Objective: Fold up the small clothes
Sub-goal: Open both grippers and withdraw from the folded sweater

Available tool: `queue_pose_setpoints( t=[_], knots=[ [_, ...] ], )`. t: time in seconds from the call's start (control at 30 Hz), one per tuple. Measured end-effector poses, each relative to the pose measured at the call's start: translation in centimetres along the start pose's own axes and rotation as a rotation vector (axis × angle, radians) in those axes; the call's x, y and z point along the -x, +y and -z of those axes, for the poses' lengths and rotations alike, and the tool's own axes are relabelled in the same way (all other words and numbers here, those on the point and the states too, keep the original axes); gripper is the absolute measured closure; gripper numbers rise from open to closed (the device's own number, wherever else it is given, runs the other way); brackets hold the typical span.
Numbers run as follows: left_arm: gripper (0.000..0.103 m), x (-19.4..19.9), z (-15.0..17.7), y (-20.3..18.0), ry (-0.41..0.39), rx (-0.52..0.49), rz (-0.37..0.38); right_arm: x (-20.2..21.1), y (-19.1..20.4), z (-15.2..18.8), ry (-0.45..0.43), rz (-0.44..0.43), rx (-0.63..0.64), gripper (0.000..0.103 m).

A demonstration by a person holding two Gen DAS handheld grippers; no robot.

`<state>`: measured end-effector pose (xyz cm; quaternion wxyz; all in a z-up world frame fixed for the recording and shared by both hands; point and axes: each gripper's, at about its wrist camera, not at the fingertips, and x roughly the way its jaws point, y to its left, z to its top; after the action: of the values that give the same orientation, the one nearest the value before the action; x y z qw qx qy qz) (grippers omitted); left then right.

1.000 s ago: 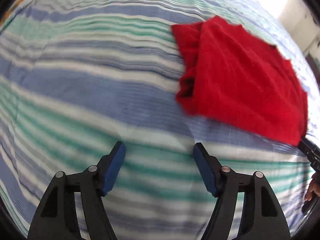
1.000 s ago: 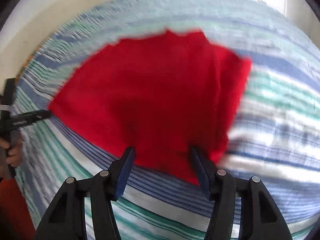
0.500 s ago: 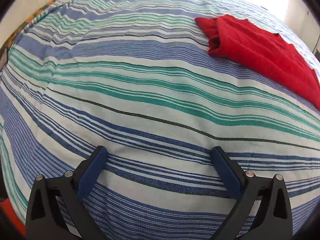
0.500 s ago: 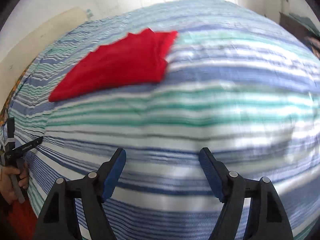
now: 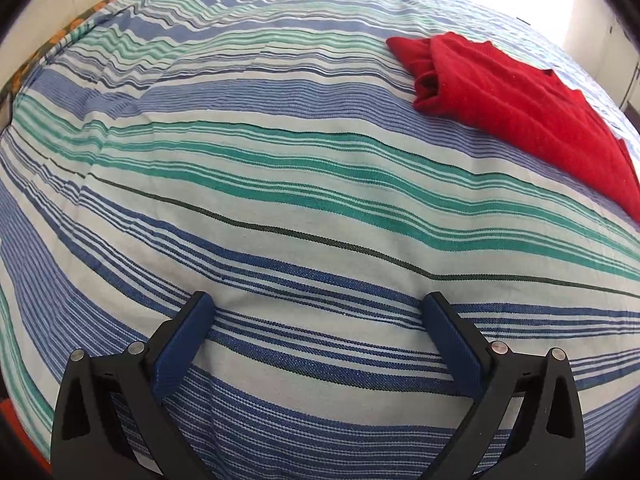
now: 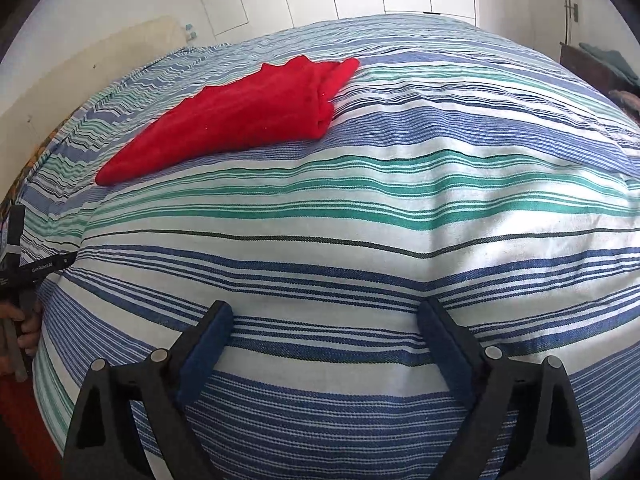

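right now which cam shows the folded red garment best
The right wrist view: the whole red garment lies in frame on the striped bedsheet. The left wrist view shows its bunched end, but the far end is cut off at the picture's edge.

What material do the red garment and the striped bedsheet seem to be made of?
Red garment: probably a soft knit or fleece; matte, slightly fuzzy surface, thick rounded folds at its edge. Striped bedsheet: seemingly woven cotton; matte, a fine thread weave shows in the blue and green stripes, with shallow creases. The exact fibre cannot be told from the pictures.
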<state>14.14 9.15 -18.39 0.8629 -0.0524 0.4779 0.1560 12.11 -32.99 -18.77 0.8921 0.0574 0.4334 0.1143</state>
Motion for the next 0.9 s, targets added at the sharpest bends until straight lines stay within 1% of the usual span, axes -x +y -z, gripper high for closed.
queue_pose_setpoints(
  t=[0.07, 0.27, 0.5, 0.57, 0.6, 0.63, 0.67, 0.73, 0.77, 0.8, 0.87, 0.9],
  knots=[
    [0.001, 0.1, 0.1, 0.0, 0.001, 0.0, 0.0, -0.5, 0.8, -0.3, -0.001, 0.003, 0.002, 0.01],
    [0.001, 0.2, 0.0, 0.0, 0.012, 0.0, 0.002, -0.6, 1.0, -0.3, -0.007, 0.0, 0.001, 0.01],
    [0.001, 0.1, 0.0, 0.0, 0.008, 0.0, -0.003, -0.5, 1.0, -0.2, -0.009, -0.001, 0.001, 0.009],
    [0.001, 0.4, -0.4, 0.1, 0.032, 0.003, 0.0, -0.5, 1.0, -0.3, -0.007, -0.001, 0.003, 0.009],
    [0.002, 1.1, -0.8, 0.5, 0.057, 0.026, 0.005, -0.6, 1.0, -0.3, -0.006, -0.001, 0.005, 0.008],
    [0.005, 2.2, -1.4, 1.3, 0.058, 0.082, 0.044, -0.6, 1.0, -0.3, -0.004, -0.002, 0.006, 0.008],
    [0.005, 3.9, -2.1, 2.4, 0.019, 0.158, 0.163, -0.6, 1.0, -0.4, -0.002, -0.002, 0.007, 0.007],
    [0.004, 5.9, -4.1, 3.6, -0.045, 0.238, 0.363, -0.6, 1.0, -0.4, 0.0, -0.001, 0.01, 0.007],
    [0.004, 6.4, -6.0, 3.5, -0.053, 0.243, 0.432, -0.6, 1.1, -0.4, -0.001, 0.001, 0.012, 0.007],
    [0.004, 6.5, -7.8, 3.1, -0.054, 0.228, 0.477, -0.6, 1.1, -0.4, -0.002, 0.002, 0.014, 0.006],
    [0.003, 5.8, -11.6, 1.5, -0.049, 0.173, 0.546, -0.7, 1.2, -0.4, 0.0, 0.002, 0.021, 0.005],
    [0.003, 4.6, -13.8, 0.2, -0.028, 0.135, 0.572, -0.9, 1.3, -0.5, 0.003, 0.002, 0.026, 0.003]
  ],
)
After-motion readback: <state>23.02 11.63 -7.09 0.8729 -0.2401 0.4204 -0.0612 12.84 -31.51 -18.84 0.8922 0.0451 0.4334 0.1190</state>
